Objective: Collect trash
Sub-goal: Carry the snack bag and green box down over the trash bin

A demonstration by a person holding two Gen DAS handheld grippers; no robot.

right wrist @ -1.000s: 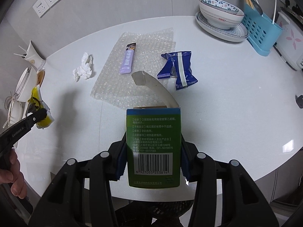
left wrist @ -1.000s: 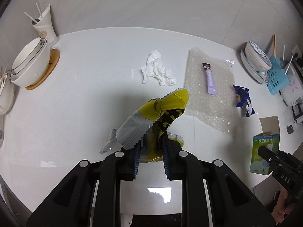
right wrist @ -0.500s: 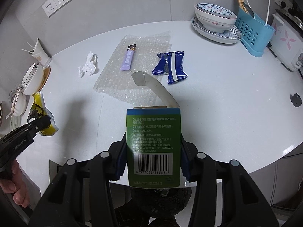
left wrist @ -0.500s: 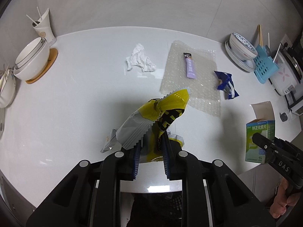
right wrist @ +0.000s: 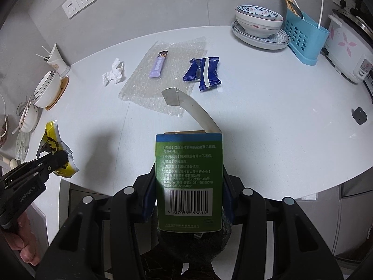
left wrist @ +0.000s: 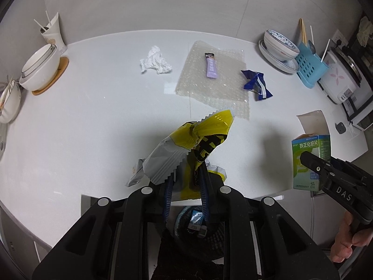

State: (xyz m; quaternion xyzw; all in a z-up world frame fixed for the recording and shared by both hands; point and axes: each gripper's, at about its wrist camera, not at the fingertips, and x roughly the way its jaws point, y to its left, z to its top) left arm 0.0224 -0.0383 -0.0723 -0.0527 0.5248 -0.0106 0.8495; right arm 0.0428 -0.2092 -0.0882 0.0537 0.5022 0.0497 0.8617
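My left gripper (left wrist: pixel 185 177) is shut on a crumpled yellow and silver snack wrapper (left wrist: pixel 198 142), held off the table's front edge above a dark trash bin (left wrist: pixel 198 224). It also shows in the right wrist view (right wrist: pixel 56 149). My right gripper (right wrist: pixel 188 184) is shut on a green and blue medicine box (right wrist: pixel 188 175) with its flap open, also over the bin; the box shows in the left wrist view (left wrist: pixel 310 161). On the white table (left wrist: pixel 93 116) lie a crumpled tissue (left wrist: pixel 155 60), a bubble wrap sheet (left wrist: pixel 214 86), a purple sachet (left wrist: pixel 211 66) and a blue wrapper (left wrist: pixel 256 85).
Stacked bowls on a wooden coaster (left wrist: pixel 40 67) and a paper cup (left wrist: pixel 52 33) stand at the back left. A bowl on a plate (right wrist: pixel 258 26), a blue cutlery holder (right wrist: pixel 305 37) and a white cooker (right wrist: pixel 347 49) stand at the back right. A small dark object (right wrist: pixel 359 115) lies near the right edge.
Both grippers have pulled back from the table with their loads, past the front edge. The trash bin has come into view below them.
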